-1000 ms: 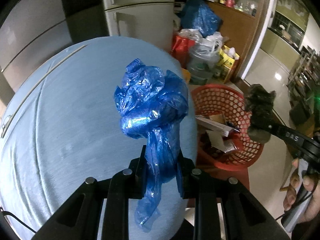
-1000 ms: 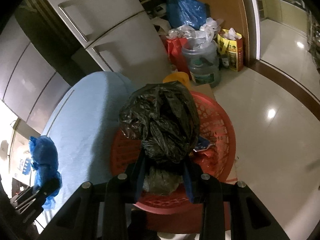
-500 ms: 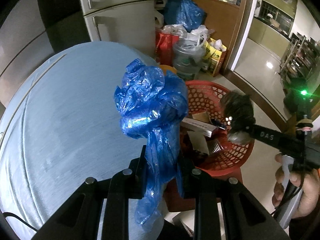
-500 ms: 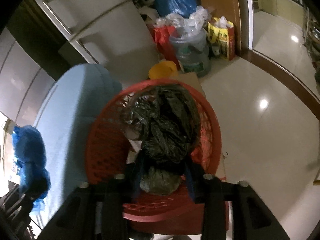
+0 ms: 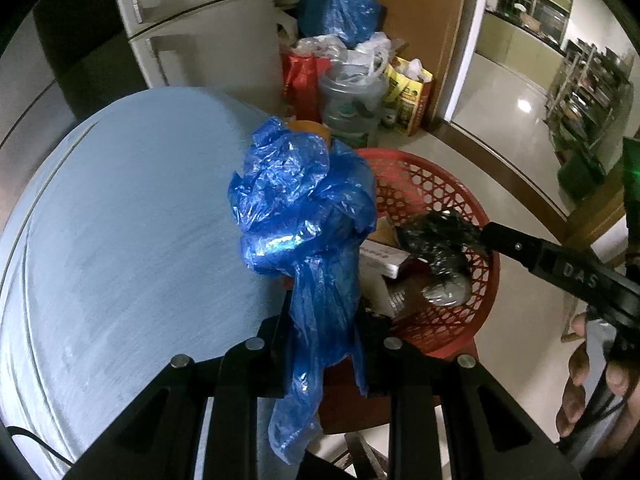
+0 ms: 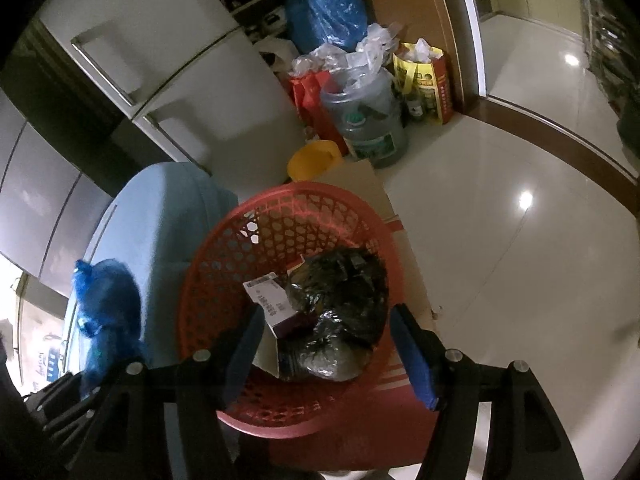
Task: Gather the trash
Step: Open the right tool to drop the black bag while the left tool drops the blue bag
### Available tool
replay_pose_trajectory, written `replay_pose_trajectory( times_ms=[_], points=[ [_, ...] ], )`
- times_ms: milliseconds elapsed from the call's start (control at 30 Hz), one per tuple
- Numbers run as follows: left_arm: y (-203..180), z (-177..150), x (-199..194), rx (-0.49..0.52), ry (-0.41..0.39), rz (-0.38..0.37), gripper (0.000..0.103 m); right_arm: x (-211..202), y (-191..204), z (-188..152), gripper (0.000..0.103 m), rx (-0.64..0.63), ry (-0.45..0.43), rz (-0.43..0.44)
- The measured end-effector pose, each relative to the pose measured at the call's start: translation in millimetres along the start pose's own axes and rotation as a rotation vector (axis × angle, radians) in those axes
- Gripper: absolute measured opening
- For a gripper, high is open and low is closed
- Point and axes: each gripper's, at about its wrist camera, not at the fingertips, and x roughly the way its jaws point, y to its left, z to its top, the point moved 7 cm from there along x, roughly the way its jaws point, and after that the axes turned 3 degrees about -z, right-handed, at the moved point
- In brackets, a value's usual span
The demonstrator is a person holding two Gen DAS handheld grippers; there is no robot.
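Note:
My left gripper is shut on a crumpled blue plastic bag, held over the right edge of the light blue table. The bag also shows in the right wrist view. A red mesh basket stands on the floor beside the table; it also shows in the left wrist view. My right gripper is open above the basket. A black plastic bag lies loose in the basket among cardboard boxes.
A fridge stands behind the table. Beyond the basket are a yellow bowl, a large water jug, a red bag, a yellow bag and a big blue bag. Tiled floor spreads to the right.
My right gripper moved down over the basket, opened and let go of the black bag, which now lies in the basket. My left gripper carried the blue bag right, toward the basket.

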Motion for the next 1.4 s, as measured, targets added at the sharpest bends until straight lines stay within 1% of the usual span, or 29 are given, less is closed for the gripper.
replay_pose_trajectory(
  times_ms=[200,500,600,700,767,833,1167,1400],
  points=[
    [-15.8,10.3,12.0,0.026,0.017,-0.013,0.024,-10.0,-3.6,2.8,0.069,0.013,-0.017,0.016],
    [-24.3,19.0,31.3,0.048,0.055,-0.020,0.024,-15.4,-11.5,4.2,0.069,0.027,-0.021,0.009],
    [-25.8,22.2,40.5,0.048,0.075,-0.021,0.027,-20.5,-13.1,6.0,0.069,0.036,-0.035,0.008],
    [-25.6,22.7,47.7,0.047,0.093,-0.020,0.038,-27.4,-14.5,8.6,0.069,0.048,-0.054,0.007],
    [-23.7,22.7,49.3,0.050,0.094,-0.002,0.058,-31.7,-15.6,10.4,0.069,0.050,-0.063,0.006],
    [-20.8,23.6,48.0,0.044,0.083,0.006,0.062,-34.9,-16.0,12.4,0.069,0.052,-0.070,0.005],
    [-6.2,18.6,30.3,0.023,0.057,0.006,0.062,-40.9,0.0,13.5,0.069,0.030,-0.080,0.020],
    [15.0,10.8,2.6,-0.023,0.003,0.007,0.063,-43.6,17.9,6.8,0.069,0.002,-0.078,0.021]
  ],
)
